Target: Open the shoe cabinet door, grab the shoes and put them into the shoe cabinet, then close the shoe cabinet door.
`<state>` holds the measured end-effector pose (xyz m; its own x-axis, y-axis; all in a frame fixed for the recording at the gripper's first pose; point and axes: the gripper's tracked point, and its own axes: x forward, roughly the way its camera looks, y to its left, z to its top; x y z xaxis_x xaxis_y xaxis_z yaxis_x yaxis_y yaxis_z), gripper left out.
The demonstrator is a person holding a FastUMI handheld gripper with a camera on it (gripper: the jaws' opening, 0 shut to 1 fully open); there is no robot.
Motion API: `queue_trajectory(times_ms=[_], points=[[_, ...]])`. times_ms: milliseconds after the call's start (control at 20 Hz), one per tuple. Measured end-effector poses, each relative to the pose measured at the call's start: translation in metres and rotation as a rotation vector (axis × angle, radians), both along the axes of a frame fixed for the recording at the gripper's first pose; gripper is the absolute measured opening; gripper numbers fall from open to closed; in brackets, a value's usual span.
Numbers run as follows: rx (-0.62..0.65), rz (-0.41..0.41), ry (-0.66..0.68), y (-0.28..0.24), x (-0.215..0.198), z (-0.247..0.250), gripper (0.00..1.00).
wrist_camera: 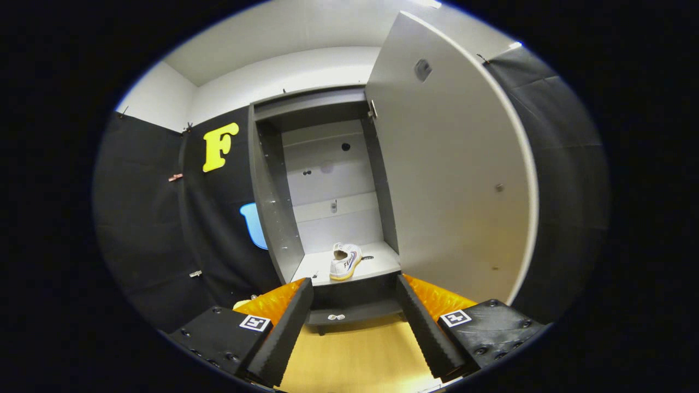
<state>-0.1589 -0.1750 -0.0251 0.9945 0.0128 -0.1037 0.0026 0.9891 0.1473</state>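
Already on the shelf: a white shoe (345,261) sits on the bottom board of the shoe cabinet (327,180), toward that board's front edge and a little right of its middle, heel opening turned outward. The cabinet door (448,164) stands swung wide to the right. The gripper (354,322) hangs in front of the cabinet's base, its fingers spread apart with nothing between them but wooden floor (355,355); the shoe lies beyond them, well apart.

With the shoe stowed, closing the door looks to be the step in hand. Doing it well likely means carrying the gripper round to the door's far free edge, pressing on the flat panel near that edge, and following the hinge's arc until the door meets the cabinet frame, keeping the fingers clear of the gap.

Lettering runs along the shoe's side but is too small to read. Each finger block carries a square black-and-white marker (255,322), not text.
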Motion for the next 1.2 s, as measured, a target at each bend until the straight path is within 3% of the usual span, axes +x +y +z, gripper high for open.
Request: queue_trajectory(times_ms=[250, 450, 750, 1000, 1200], points=[[-0.008, -0.025, -0.069, -0.081, -0.060, 0.037, 0.97], [-0.029, -0.100, -0.078, -0.151, -0.068, 0.045, 0.97], [-0.055, -0.116, -0.074, -0.211, -0.021, 0.041, 0.97], [-0.042, -0.043, -0.029, -0.211, 0.013, 0.021, 0.97], [-0.031, -0.051, -0.041, -0.204, 0.022, 0.029, 0.97]])
